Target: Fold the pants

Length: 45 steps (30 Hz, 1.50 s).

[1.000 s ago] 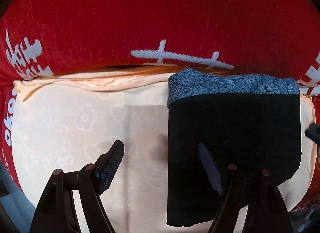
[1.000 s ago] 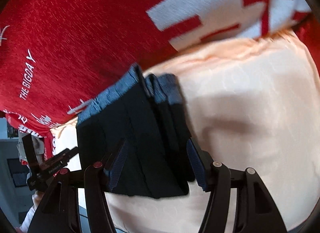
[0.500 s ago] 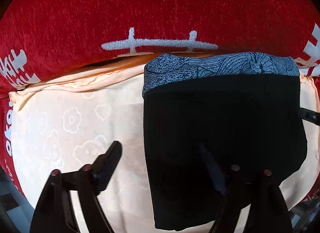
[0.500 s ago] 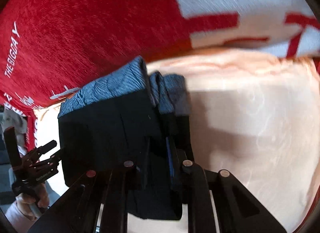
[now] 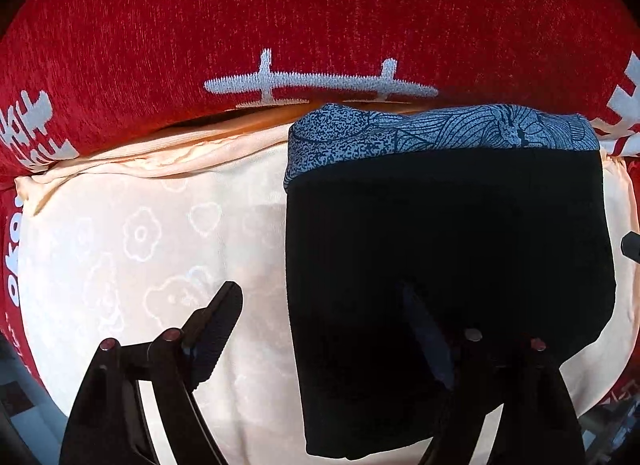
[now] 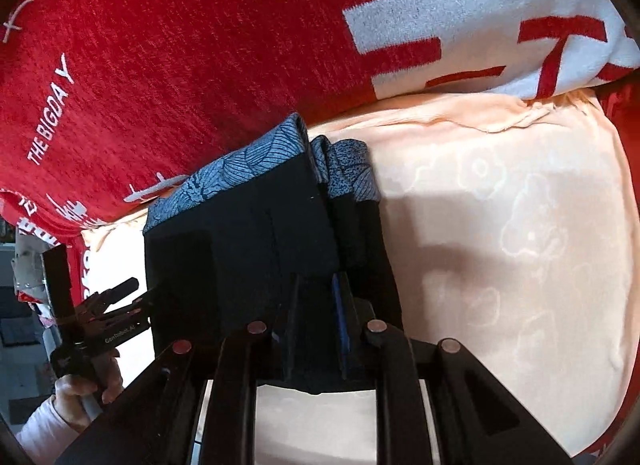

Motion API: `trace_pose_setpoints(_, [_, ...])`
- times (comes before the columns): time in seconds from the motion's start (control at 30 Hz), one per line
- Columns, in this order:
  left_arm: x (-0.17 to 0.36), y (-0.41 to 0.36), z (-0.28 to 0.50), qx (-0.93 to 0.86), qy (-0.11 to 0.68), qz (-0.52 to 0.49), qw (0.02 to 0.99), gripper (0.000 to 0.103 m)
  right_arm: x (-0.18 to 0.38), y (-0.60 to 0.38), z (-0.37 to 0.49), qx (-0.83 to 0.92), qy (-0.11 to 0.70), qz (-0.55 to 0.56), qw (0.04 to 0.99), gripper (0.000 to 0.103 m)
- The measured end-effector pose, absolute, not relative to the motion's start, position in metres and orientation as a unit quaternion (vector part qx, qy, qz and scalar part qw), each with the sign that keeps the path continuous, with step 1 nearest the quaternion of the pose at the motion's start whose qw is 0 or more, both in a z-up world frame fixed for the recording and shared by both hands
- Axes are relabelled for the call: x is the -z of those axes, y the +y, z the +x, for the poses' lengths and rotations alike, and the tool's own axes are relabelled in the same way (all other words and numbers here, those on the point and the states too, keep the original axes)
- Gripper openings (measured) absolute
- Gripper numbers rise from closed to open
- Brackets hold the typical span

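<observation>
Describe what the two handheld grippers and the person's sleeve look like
Both the left gripper and right gripper are black linkage frames with copper-coloured rivets and ribbed finger pads. White lettering marks the left gripper's body. The person's sleeve is white.

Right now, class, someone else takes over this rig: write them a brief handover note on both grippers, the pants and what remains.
Right gripper: nearly closed on the near edge of the folded black pants with blue-grey patterned waistband; jaws opening slightly.
Left gripper: open, holding nothing, one finger over the pants, the other over the peach cushion cover.
Done: pants folded into a compact stack beside the red blanket.
Left: release, withdraw both grippers.
</observation>
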<state>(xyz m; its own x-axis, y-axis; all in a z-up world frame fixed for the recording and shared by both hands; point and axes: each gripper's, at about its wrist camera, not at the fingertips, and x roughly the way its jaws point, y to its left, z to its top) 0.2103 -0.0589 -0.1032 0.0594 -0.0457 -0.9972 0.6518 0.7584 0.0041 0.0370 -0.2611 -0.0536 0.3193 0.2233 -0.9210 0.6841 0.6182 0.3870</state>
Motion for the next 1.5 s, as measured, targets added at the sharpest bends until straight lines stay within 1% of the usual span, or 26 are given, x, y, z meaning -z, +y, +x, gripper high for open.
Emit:
trace_pose_setpoints(0.03, [0.103,-0.059,0.211,0.253,0.637,0.238,0.688,0.084,0.053,-0.26,0.038,0.16,0.56,0.407,0.704,0.026])
trace_pose_setpoints(0.1, [0.103,-0.059,0.21,0.253,0.637,0.238,0.688,0.084,0.054,-0.256,0.041,0.148,0.561,0.406,0.706,0.036])
trace_pose_setpoints(0.17, [0.103,-0.058,0.211,0.254,0.637,0.239,0.688,0.084,0.057,-0.25,0.044,0.137,0.563,0.405,0.707,0.041])
trace_pose_setpoints(0.33, [0.102,-0.056,0.212,0.251,0.645,0.228,0.685,0.084,0.077,-0.237,0.047,0.127,0.59,0.394,0.693,0.042])
trace_pose_setpoints(0.4, [0.102,-0.054,0.213,0.248,0.649,0.221,0.684,0.084,0.082,-0.238,0.045,0.129,0.589,0.398,0.691,0.042])
trace_pose_setpoints(0.5, [0.102,-0.054,0.212,0.249,0.647,0.222,0.686,0.084,0.082,-0.24,0.044,0.122,0.584,0.411,0.69,0.046])
trace_pose_setpoints(0.67, [0.099,-0.053,0.211,0.251,0.644,0.226,0.686,0.084,0.079,-0.24,0.042,0.111,0.585,0.406,0.693,0.048])
trace_pose_setpoints(0.77, [0.096,-0.05,0.213,0.254,0.647,0.211,0.687,0.084,0.074,-0.246,0.035,0.105,0.577,0.409,0.7,0.059])
trace_pose_setpoints(0.9, [0.091,-0.043,0.216,0.262,0.659,0.187,0.68,0.084,0.073,-0.255,0.026,0.107,0.577,0.405,0.701,0.059])
trace_pose_setpoints(1.1, [0.086,-0.029,0.234,0.329,0.664,0.115,0.662,0.084,0.088,-0.28,0.009,0.099,0.56,0.445,0.692,0.059])
trace_pose_setpoints(1.3, [0.112,-0.023,0.244,0.381,0.704,0.09,0.592,0.084,0.11,-0.302,-0.006,0.055,0.534,0.498,0.681,0.06])
trace_pose_setpoints(1.4, [0.125,-0.02,0.248,0.388,0.726,0.059,0.564,0.084,0.121,-0.305,-0.006,0.023,0.533,0.504,0.679,0.06])
trace_pose_setpoints(1.5, [0.132,-0.015,0.25,0.395,0.729,0.049,0.557,0.084,0.13,-0.309,-0.003,-0.002,0.532,0.503,0.681,0.062])
